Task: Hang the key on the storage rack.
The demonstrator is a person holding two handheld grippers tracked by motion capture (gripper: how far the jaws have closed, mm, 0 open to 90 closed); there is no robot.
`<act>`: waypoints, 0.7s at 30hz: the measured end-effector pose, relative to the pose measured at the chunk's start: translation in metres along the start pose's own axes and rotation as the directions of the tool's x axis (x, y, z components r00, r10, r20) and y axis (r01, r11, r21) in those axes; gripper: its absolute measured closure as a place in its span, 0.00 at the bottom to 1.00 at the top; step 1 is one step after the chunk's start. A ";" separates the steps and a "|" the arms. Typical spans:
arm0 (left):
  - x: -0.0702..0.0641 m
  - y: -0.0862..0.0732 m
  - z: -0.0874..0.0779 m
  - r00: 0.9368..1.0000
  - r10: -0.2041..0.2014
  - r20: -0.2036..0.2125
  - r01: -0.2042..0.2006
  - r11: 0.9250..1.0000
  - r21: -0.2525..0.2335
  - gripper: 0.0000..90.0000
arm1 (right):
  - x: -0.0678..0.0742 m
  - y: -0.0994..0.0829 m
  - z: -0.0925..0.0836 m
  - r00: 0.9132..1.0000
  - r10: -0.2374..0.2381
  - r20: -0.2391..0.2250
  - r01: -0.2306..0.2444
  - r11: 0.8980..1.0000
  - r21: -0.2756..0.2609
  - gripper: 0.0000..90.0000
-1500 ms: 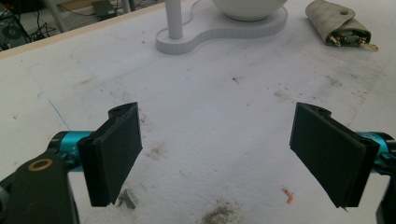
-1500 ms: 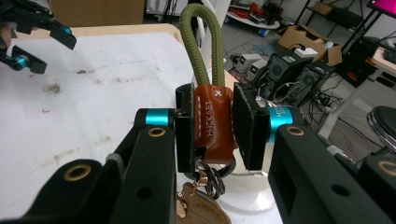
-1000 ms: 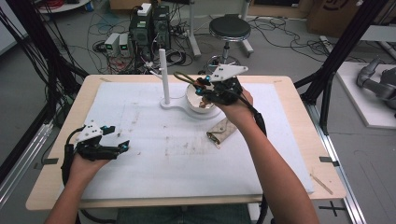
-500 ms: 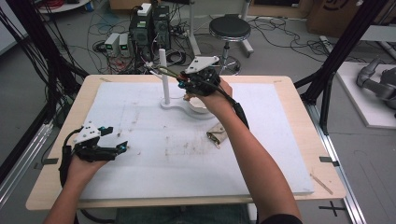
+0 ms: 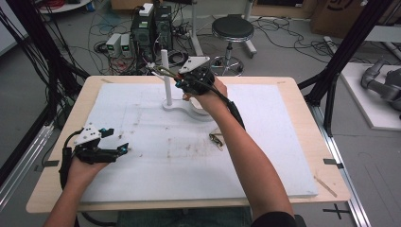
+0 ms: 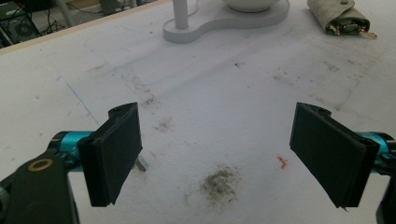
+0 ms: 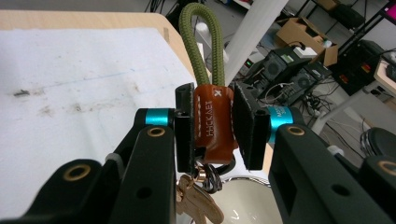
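My right gripper [image 7: 214, 128] is shut on the brown leather tab [image 7: 213, 119] of a keychain. Its green cord loop [image 7: 200, 46] sticks up past the jaws, and brass keys [image 7: 196, 203] hang below. In the high view the right gripper [image 5: 166, 74] holds the keychain [image 5: 158, 72] in the air right beside the top of a white upright post [image 5: 165, 78]. The post stands on a white base [image 5: 176, 105] with a white bowl [image 5: 202, 112]. My left gripper [image 5: 119, 150] rests open at the table's left, nothing between its pads [image 6: 116, 149].
A small beige key pouch [image 5: 217, 138] lies on the white mat [image 5: 156, 156] just right of centre, under my right forearm. The wooden table edge [image 5: 66, 142] runs close to the left hand. Cables, computers and a stool stand behind the table.
The right gripper has carried the keychain leftward from above the bowl to the top of the post. The left gripper has stayed where it was.
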State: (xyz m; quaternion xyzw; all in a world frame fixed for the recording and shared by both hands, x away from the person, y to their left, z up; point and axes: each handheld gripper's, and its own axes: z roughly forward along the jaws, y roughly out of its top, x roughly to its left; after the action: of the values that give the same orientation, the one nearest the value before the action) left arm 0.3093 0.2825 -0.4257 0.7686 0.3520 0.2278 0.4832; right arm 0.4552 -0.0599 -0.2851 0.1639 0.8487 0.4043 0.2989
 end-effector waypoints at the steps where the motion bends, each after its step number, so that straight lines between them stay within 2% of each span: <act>1: 0.000 0.000 0.000 1.000 -0.001 0.000 0.001 1.000 0.001 0.18 | 0.000 0.000 0.001 1.000 -0.001 0.001 0.001 1.000 0.003 0.80; 4: 0.000 0.000 0.000 1.000 0.005 0.001 -0.005 1.000 0.002 0.18 | 0.000 -0.001 0.003 1.000 -0.007 0.015 0.007 1.000 0.013 0.80; 15: 0.000 0.000 0.000 1.000 -0.002 0.001 0.002 1.000 0.001 0.18 | 0.001 -0.003 0.010 0.999 -0.027 0.025 0.025 0.998 0.053 0.77; 21: 0.000 0.000 0.001 1.000 0.001 0.003 -0.001 1.000 0.004 0.18 | 0.001 -0.003 0.011 0.999 -0.036 0.036 0.034 0.998 0.057 0.77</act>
State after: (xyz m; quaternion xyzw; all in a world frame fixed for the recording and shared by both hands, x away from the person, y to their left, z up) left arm 0.3098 0.2823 -0.4265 0.7702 0.3512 0.2260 0.4820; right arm 0.4613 -0.0548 -0.2933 0.1648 0.8568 0.3720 0.3167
